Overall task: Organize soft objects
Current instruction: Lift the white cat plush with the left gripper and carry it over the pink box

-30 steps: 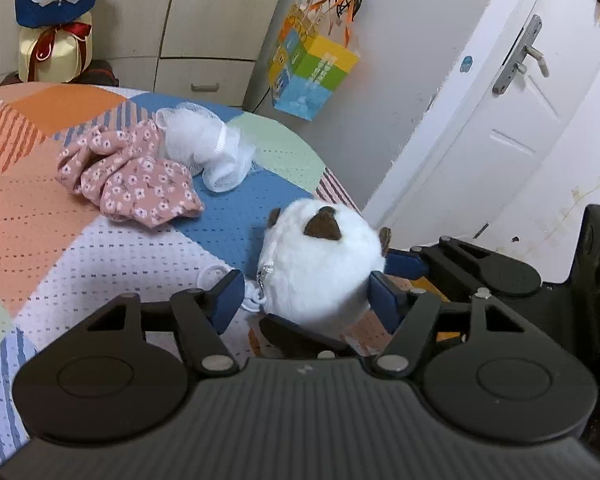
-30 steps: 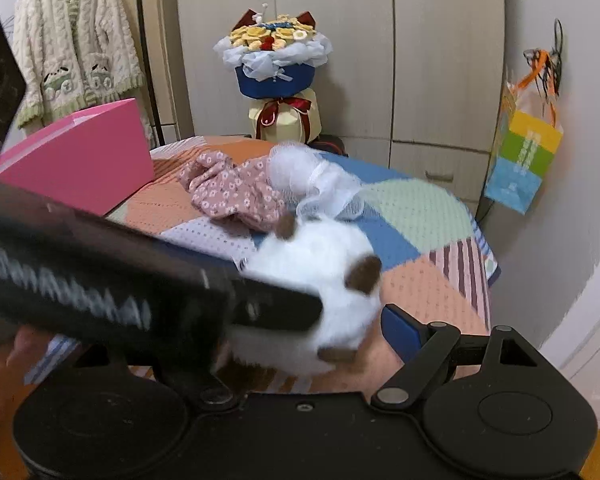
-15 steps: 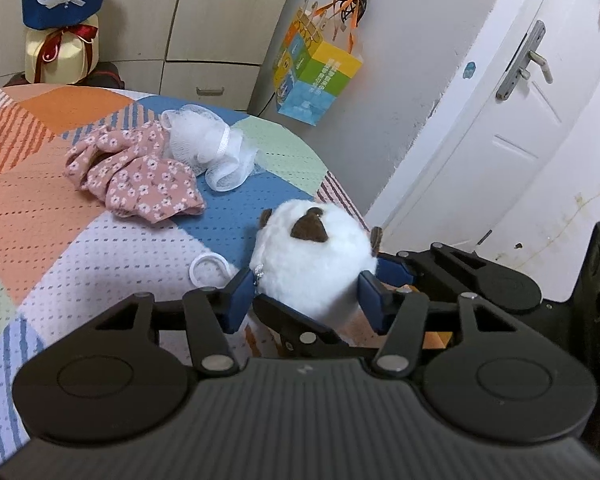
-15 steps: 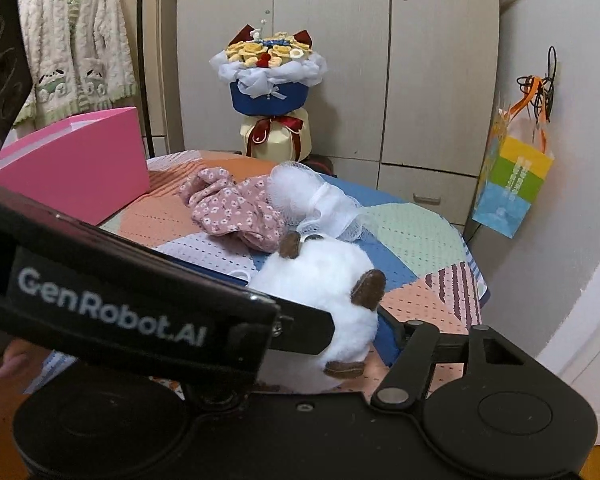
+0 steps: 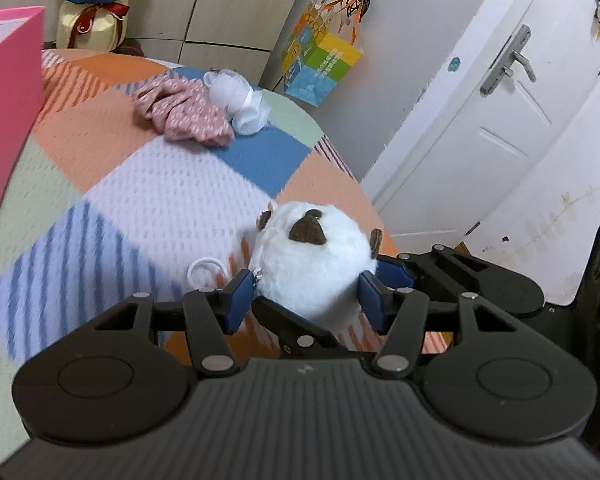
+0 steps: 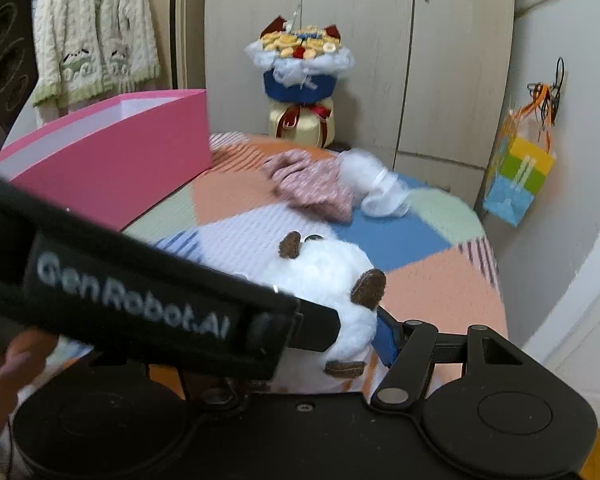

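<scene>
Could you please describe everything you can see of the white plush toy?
The white plush toy is a round, fluffy ball with small brown felt ears and paws and a white loop at its side. It sits over the patchwork cloth, squeezed between the left gripper and the right gripper.

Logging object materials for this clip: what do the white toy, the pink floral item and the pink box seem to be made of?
White toy: fluffy plush, brown felt-like patches. Pink floral item: thin printed fabric, crumpled and matte. Pink box: probably stiff cardboard, given its flat smooth walls and sharp edges.
</scene>
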{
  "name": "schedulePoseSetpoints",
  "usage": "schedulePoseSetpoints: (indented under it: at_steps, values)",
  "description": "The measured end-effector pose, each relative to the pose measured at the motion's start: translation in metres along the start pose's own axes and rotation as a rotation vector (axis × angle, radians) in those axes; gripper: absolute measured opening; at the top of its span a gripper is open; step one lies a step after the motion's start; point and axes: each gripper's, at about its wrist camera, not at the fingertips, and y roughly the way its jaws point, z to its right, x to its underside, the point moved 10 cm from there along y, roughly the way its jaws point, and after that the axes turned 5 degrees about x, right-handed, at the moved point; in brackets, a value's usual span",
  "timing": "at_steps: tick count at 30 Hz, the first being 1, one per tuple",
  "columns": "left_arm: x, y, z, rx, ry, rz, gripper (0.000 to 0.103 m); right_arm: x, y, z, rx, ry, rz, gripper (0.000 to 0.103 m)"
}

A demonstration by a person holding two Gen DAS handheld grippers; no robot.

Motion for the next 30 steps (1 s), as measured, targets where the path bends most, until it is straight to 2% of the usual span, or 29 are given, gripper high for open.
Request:
schedulePoseSetpoints:
  at_steps: [7, 10, 13, 16, 21, 25, 30]
  values:
    - [0.029, -0.045, 0.01, 0.009, 0.01, 0.01, 0.056, 0.015, -0.044, -0.029, 0.005, 0.003, -0.002, 0.069]
    - [0.033, -0.066, 0.013, 0.009, 0.024, 0.024, 0.056, 0.012, -0.059, -0.04, 0.005, 0.016, -0.017, 0.069]
    - [0.032, -0.093, 0.009, 0.002, 0.037, 0.054, 0.056, 0.004, -0.072, -0.057, 0.002, 0.01, 0.006, 0.069]
    - [0.024, -0.117, 0.001, -0.015, 0.049, 0.089, 0.056, -0.01, -0.081, -0.077, -0.011, -0.006, 0.044, 0.069]
    - [0.002, -0.167, -0.02, -0.045, 0.053, 0.194, 0.056, -0.048, -0.091, -0.114, -0.029, -0.074, 0.139, 0.069]
    - [-0.015, -0.202, -0.041, -0.101, 0.056, 0.281, 0.057, -0.08, -0.095, -0.147, -0.062, -0.12, 0.211, 0.069]
    - [-0.036, -0.234, -0.071, -0.169, 0.034, 0.351, 0.058, -0.112, -0.092, -0.186, -0.096, -0.178, 0.272, 0.069]
